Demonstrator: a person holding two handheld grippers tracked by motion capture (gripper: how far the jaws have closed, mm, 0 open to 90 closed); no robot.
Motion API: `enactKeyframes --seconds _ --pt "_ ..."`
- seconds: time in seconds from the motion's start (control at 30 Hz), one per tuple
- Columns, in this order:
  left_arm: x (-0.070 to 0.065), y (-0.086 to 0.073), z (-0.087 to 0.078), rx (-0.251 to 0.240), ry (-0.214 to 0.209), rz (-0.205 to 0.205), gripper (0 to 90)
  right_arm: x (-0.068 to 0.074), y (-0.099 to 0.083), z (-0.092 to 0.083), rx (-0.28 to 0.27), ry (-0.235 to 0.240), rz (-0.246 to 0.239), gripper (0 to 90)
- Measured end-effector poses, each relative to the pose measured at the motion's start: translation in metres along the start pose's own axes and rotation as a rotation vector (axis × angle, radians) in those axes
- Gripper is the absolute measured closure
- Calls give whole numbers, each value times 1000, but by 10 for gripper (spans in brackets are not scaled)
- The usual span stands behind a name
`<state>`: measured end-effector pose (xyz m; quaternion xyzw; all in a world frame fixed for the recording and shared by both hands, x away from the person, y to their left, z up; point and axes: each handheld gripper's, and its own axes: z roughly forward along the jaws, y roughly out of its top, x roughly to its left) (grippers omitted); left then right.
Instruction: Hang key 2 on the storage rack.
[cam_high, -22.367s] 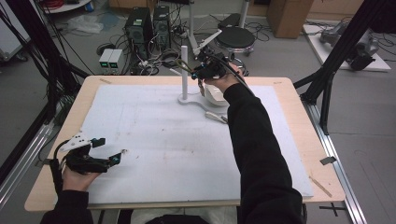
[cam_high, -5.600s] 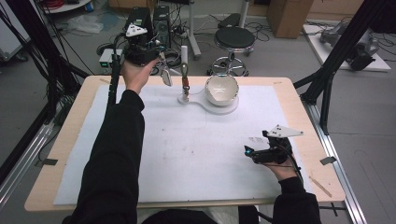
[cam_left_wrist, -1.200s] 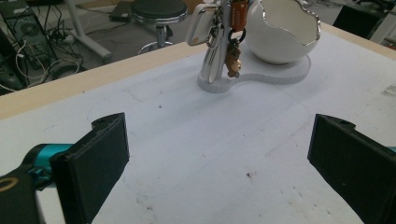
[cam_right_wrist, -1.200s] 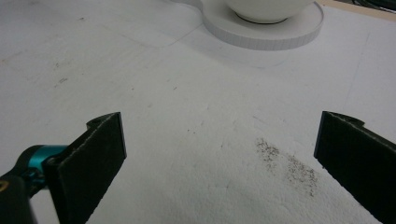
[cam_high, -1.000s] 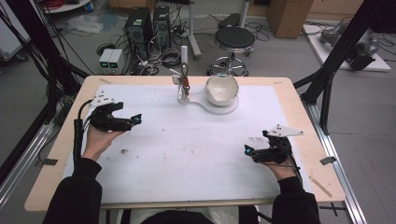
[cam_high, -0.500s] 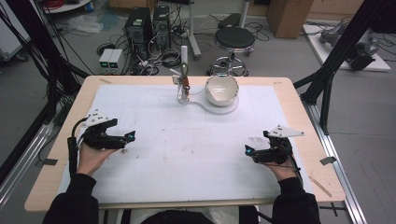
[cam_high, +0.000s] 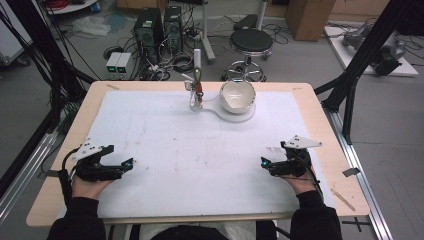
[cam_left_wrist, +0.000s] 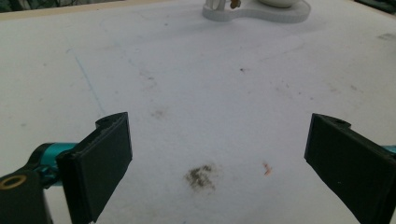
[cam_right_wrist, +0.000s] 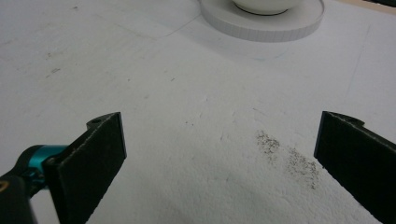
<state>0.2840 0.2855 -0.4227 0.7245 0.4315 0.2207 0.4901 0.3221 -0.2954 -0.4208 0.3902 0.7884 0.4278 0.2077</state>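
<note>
My left gripper (cam_high: 128, 163) rests low over the white mat near the table's front left, held by a hand in a black sleeve. Its jaws stand wide open in the left gripper view (cam_left_wrist: 218, 144), with only stained mat between them. My right gripper (cam_high: 264, 163) rests at the front right, also open and empty (cam_right_wrist: 219, 140). At the back centre a white bowl (cam_high: 237, 95) sits on a white base (cam_high: 219, 107). A thin white post (cam_high: 197, 57) rises from the base's left end, and a small brown object (cam_high: 199, 90) hangs by it.
The white mat (cam_high: 200, 150) covers most of the wooden table (cam_high: 327, 130) and carries faint dirt marks. Beyond the far edge are a stool (cam_high: 251, 40), computer towers (cam_high: 159, 22) and cables. Black frame struts (cam_high: 360, 60) stand at both sides.
My left gripper has moved from the mid-left of the mat toward the person, down to the front left. The right gripper, bowl and stand have stayed put.
</note>
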Motion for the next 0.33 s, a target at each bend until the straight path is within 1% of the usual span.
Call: enactKeyframes --seconds 0.1,0.2,0.3,0.33 --pt "2 -2 -7 -35 10 -10 79 1 -1 0 5 1 3 14" --pt "4 -2 -8 -43 18 -13 79 2 -1 0 5 1 0 13" --pt "4 -3 -8 -50 11 -13 79 3 -2 -1 3 0 0 14" --pt "4 -3 -9 -55 3 -15 79 3 -2 -1 2 -6 -3 14"
